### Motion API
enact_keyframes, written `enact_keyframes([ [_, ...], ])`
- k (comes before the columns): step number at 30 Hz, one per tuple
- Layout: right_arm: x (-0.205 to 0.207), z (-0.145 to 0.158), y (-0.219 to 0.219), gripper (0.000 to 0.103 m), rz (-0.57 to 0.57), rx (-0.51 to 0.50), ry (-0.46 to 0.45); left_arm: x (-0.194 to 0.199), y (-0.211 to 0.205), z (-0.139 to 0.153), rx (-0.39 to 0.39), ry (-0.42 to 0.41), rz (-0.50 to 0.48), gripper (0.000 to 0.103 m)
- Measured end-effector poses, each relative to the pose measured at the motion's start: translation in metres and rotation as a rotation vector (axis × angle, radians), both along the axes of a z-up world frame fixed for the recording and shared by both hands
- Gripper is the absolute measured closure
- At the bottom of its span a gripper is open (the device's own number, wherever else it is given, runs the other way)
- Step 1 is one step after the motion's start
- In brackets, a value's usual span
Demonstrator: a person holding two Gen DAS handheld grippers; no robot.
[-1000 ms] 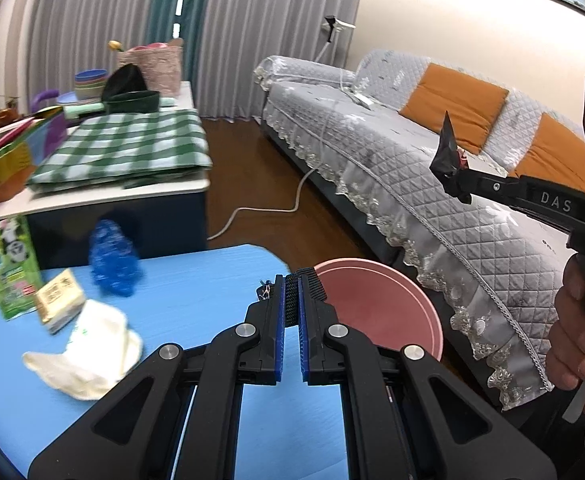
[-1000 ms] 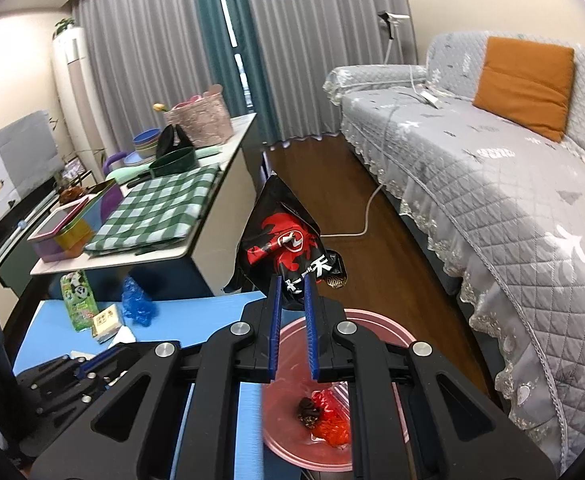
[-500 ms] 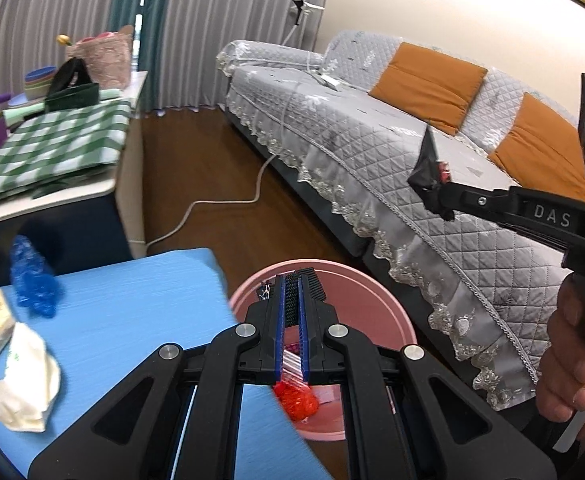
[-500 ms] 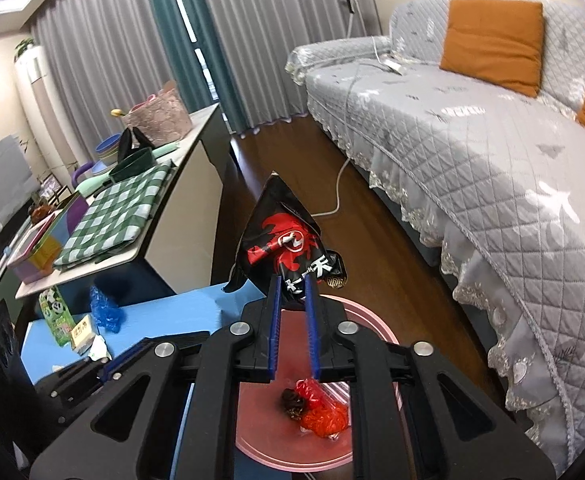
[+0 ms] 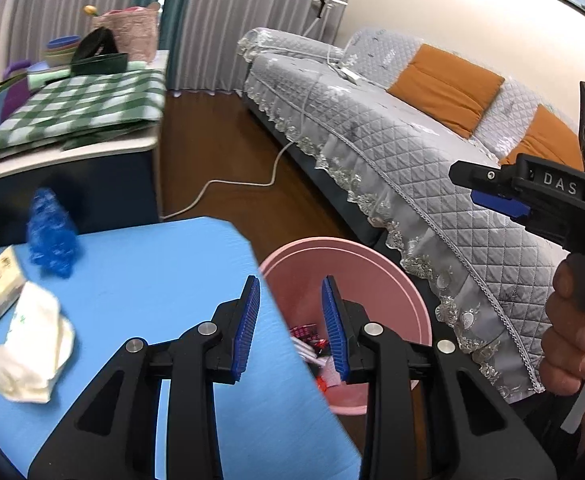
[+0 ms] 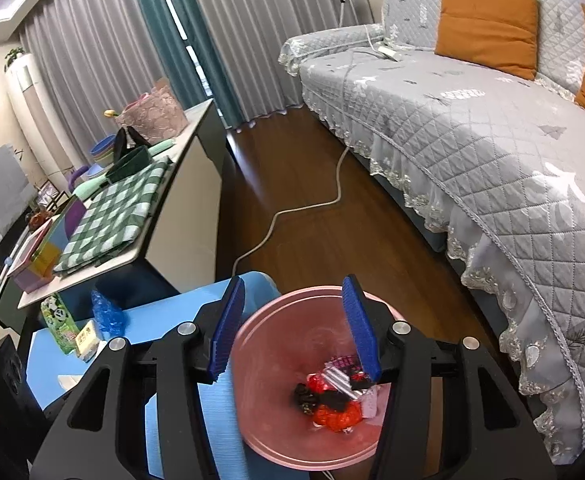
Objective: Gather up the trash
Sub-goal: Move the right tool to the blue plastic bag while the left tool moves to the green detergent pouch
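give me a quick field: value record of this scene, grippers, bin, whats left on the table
left gripper: jaws opening, nothing between them
right gripper: jaws opening, empty, above the bin
pink bin: on the floor beside the blue table, wrappers at its bottom
left on table: white crumpled tissue, blue crumpled plastic, small beige packet, green carton
surroundings: grey quilted sofa with orange cushions

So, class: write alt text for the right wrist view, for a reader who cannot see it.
The right gripper, jaws opening and empty, hangs over a pink bin holding crumpled wrappers. The bin stands beside a blue table; a grey quilted sofa runs along the right.
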State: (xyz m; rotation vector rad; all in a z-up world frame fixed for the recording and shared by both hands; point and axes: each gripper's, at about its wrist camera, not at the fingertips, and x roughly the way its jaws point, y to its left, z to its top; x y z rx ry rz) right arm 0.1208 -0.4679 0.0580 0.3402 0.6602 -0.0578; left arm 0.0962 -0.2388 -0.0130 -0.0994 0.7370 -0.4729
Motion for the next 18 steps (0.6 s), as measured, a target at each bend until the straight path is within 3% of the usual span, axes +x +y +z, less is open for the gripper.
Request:
enact_keyframes([
  [12,-0.002,0.016,0.085,0.051,0.142,0.000,-0.093,-0.034,0.094,0.025,-0.026,-0.081,0.138,0.072],
  [18,0.003,0.014,0.139,0.055,0.249,-0.038,-0.122,-0.039,0.160,0.032,0.018,-0.158,0.245,0.072],
])
